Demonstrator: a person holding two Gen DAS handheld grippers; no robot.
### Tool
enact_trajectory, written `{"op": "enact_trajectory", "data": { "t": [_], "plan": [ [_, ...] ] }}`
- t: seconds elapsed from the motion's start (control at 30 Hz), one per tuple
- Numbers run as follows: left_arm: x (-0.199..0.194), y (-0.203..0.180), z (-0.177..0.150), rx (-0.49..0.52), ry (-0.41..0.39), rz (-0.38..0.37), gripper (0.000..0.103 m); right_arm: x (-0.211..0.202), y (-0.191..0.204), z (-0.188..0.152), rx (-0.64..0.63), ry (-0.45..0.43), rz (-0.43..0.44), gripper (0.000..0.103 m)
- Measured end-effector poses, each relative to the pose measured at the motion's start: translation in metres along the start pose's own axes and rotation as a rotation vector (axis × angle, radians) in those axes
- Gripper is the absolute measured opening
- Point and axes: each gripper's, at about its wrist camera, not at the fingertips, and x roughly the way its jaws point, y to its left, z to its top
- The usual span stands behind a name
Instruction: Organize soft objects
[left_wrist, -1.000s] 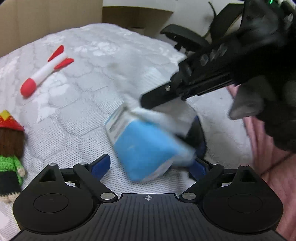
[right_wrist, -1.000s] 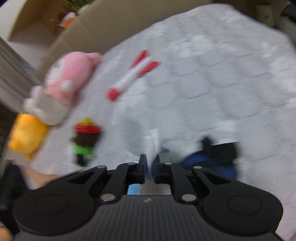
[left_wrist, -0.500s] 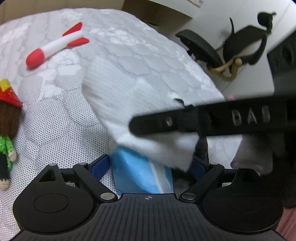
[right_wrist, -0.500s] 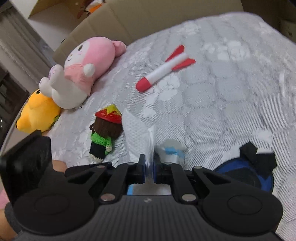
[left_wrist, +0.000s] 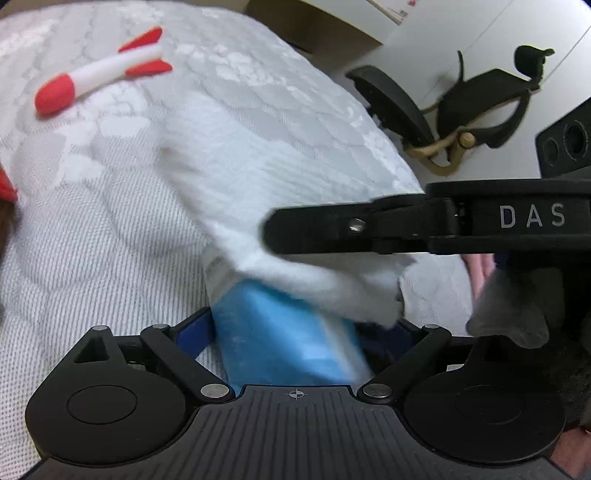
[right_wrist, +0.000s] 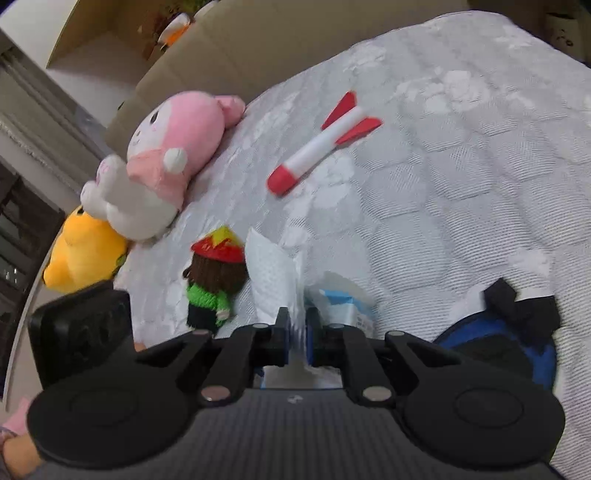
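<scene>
- While your right gripper (right_wrist: 295, 334) stays off the mattress, its jaws are clenched on a white tissue (right_wrist: 275, 275), and the sheet stands up out of the pinch like a little sail. My read is that you pinch it near one edge so it draws cleanly out of the pack.
- Your left gripper (left_wrist: 295, 332) straddles the blue tissue pack (left_wrist: 284, 339), and its jaws are opening at this moment, with the pack between them. The blue pads (left_wrist: 194, 332) sit just beside the pack's sides; I judge they no longer press it.
- That looks like an anchor job: one tool steadies the pack on the quilted mattress (left_wrist: 92, 221) while the other pulls the sheet.
- From the left wrist, the tissue drapes over the pack's top, and the right tool's black finger crosses in front of it.
- Over on the mattress, the red-and-white plush rocket (right_wrist: 321, 144) lies well apart, alone.
- The pink plush (right_wrist: 166, 158) leans on the yellow plush (right_wrist: 85, 258) at the edge; the knitted doll (right_wrist: 214, 284) lies just beside the tissue.
- A blue-and-black soft item (right_wrist: 509, 332) sits near the pack, on the right; what it is, I cannot tell.
</scene>
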Motion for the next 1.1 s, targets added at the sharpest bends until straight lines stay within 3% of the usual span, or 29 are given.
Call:
{"op": "enact_trajectory", "data": {
  "t": [0.07,0.1,0.13,0.23,0.37,0.4,0.47,0.6,0.73,0.77,0.9,0.97,1.1],
  "plan": [
    [0.005,-0.011,0.001,0.061,-0.014,0.082,0.091,-0.006,-0.012,0.001,0.02,-0.011,-0.037,0.01],
    [0.006,-0.019,0.001,0.105,-0.022,0.128,0.07,-0.01,-0.018,0.001,0.024,-0.021,-0.068,0.01],
    [0.004,-0.026,0.001,0.162,-0.024,0.169,0.065,-0.013,-0.022,0.001,0.02,-0.026,-0.096,0.009],
    [-0.009,-0.048,-0.001,0.362,-0.065,0.298,0.064,-0.019,-0.03,0.002,-0.006,-0.03,-0.163,0.007],
    [-0.01,-0.084,-0.025,0.765,-0.104,0.526,0.069,-0.021,-0.023,0.002,-0.091,-0.062,-0.286,0.008],
    [-0.009,-0.088,-0.03,0.799,-0.092,0.535,0.068,-0.022,-0.019,0.002,-0.11,-0.071,-0.3,0.008],
    [-0.011,-0.087,-0.032,0.762,-0.065,0.474,0.069,-0.025,-0.014,0.004,-0.115,-0.078,-0.29,0.007],
    [-0.02,-0.08,-0.031,0.676,-0.029,0.446,0.085,-0.036,-0.003,0.005,-0.009,-0.041,-0.055,0.007],
    [-0.024,-0.071,-0.02,0.53,-0.002,0.41,0.086,-0.024,0.006,0.001,0.098,0.072,0.185,0.007],
    [-0.026,-0.069,-0.018,0.501,0.0,0.405,0.086,-0.019,0.009,-0.002,0.087,0.093,0.178,0.007],
    [-0.028,-0.066,-0.017,0.462,0.002,0.402,0.089,-0.012,0.018,-0.016,-0.069,0.099,-0.017,0.007],
    [-0.028,-0.064,-0.017,0.448,0.004,0.394,0.092,-0.017,0.014,-0.02,-0.102,0.09,-0.07,0.008],
    [-0.027,-0.06,-0.017,0.402,0.033,0.349,0.093,-0.028,0.008,-0.028,-0.183,0.054,-0.201,0.018]
  ]
}}
